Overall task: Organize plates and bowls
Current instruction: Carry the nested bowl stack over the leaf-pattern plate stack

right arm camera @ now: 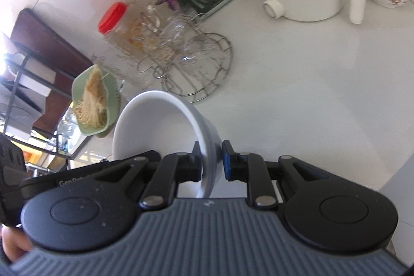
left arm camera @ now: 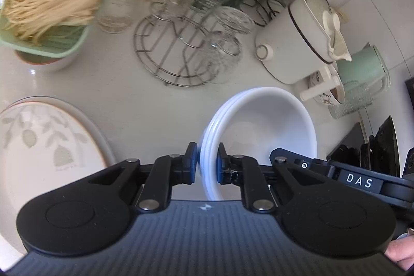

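Over pale glossy counter, our left gripper and right gripper each pinch smooth, round, stacked white bowls by opposite rims.

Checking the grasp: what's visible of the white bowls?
The white bowls look like glossy ceramic or melamine, plain and empty. The left wrist view shows several nested rims, so it is a stack. The left gripper and right gripper pinch opposite rims. The stack appears lifted off the counter.

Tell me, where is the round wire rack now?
In the left wrist view the round wire rack stands on the white counter, beyond the held white bowls, between the green noodle basket and the white pot.
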Available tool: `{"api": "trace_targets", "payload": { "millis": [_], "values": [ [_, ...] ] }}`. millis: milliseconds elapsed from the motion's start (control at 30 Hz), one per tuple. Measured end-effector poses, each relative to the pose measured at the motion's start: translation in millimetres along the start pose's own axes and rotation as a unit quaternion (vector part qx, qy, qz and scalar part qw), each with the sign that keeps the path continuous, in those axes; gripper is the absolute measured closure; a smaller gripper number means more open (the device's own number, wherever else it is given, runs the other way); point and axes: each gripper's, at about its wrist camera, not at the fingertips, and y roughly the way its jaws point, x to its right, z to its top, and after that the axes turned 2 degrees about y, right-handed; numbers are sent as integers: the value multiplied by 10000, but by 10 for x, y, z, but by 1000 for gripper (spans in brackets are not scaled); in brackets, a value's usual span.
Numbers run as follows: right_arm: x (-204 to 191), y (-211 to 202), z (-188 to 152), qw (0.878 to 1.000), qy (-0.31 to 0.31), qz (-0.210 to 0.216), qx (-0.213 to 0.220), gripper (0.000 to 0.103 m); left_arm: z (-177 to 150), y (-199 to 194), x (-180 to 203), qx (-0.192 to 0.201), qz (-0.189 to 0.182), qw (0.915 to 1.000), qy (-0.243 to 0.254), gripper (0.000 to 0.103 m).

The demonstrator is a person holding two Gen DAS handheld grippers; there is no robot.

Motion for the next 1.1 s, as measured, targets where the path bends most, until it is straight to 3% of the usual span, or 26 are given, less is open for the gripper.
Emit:
{"api": "trace_targets", "payload": {
  "millis": [400, 733, 933, 1100],
  "values": [
    [-494, 210, -148, 9982, -406, 312, -315, 82, -234, -429, -621, 271, 6, 9971, -714, 86],
    [-980, 559, -425, 9925, -819, 548, -727, 81, -464, -735, -1196, 440, 320, 9928, -1070, 86],
    [-1078, 887, -583, 9876, -939, 733, -1027, 80, -546, -679, -1564, 228, 470, 9903, -1285, 86],
    [-1139, 1103, -747, 9864, -963, 555, -1209, 80, -579, -603, -1734, 94, 561, 9901, -1282, 86]
  ]
}}
